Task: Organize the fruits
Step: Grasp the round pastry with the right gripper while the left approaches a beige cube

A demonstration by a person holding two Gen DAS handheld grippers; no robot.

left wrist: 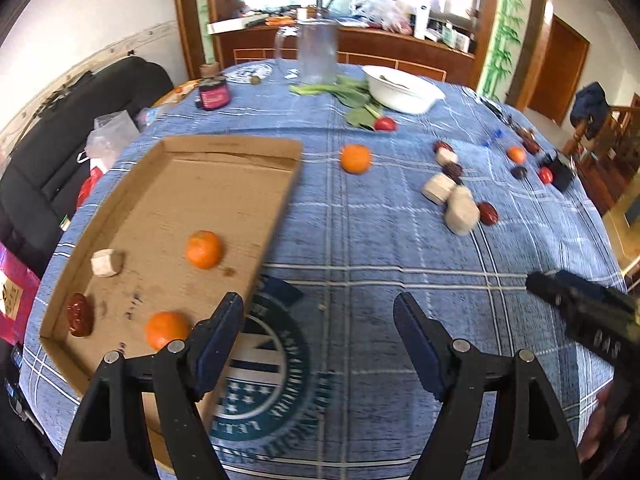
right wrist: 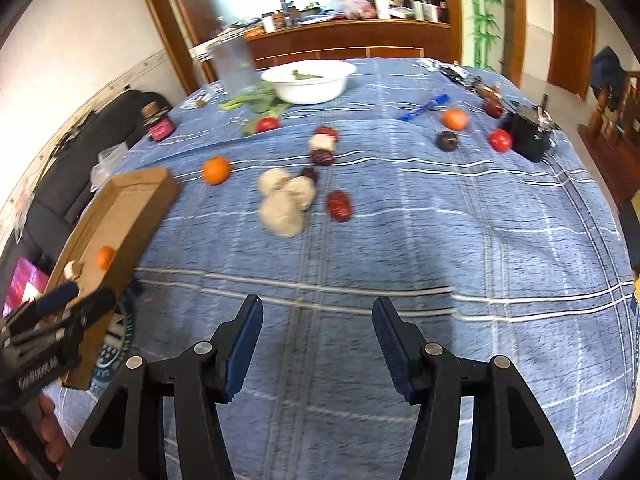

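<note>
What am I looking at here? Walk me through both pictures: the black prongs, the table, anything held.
A person holds a two-finger tool in each hand, each with a camera looking along its fingers. The left gripper is open and empty; so is the right gripper. On the blue tablecloth sits a cardboard tray already holding two oranges, a pale chunk and a red date. Outside it lie another loose orange, pale chunks, dates and a white bowl.
</note>
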